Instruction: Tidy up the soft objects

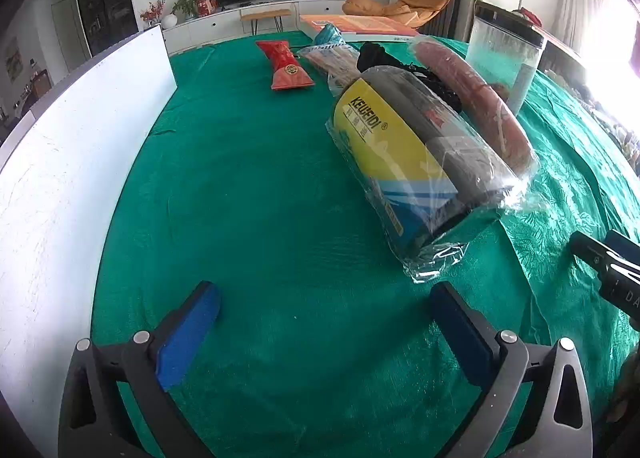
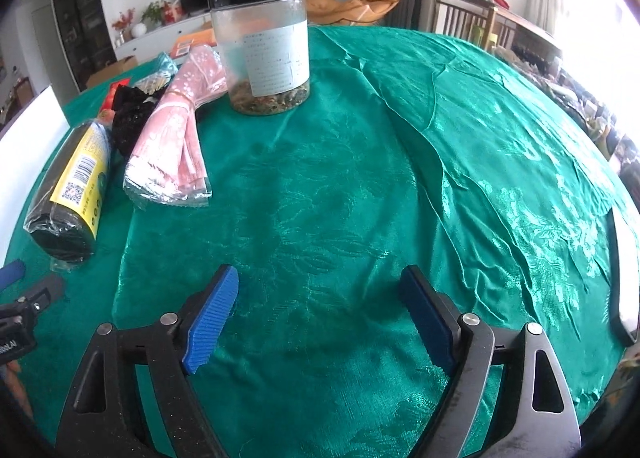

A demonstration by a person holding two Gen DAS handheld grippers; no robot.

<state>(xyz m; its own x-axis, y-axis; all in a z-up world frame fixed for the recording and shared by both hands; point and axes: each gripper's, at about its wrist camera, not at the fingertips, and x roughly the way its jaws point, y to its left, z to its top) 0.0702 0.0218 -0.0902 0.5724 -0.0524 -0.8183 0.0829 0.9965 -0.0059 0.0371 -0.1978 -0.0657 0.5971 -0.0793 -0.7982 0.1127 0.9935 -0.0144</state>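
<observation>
A plastic-wrapped roll with a yellow KEUFEIDI label [image 1: 404,153] lies on the green tablecloth [image 1: 260,197], ahead and right of my open, empty left gripper [image 1: 324,310]. It also shows in the right wrist view [image 2: 76,185]. Beside it lie a pink packaged cloth [image 1: 476,97] [image 2: 176,129], a black lacy item [image 1: 384,57] [image 2: 130,117], a red packet [image 1: 286,65] and a striped clear packet [image 1: 332,61]. My right gripper [image 2: 320,298] is open and empty over bare cloth, well right of the pile.
A clear jar with a black lid [image 2: 266,45] [image 1: 504,57] stands behind the pink cloth. A white board [image 1: 80,161] stands along the left table edge. An orange flat box [image 1: 352,23] lies at the far edge. A phone-like slab [image 2: 624,274] lies at right.
</observation>
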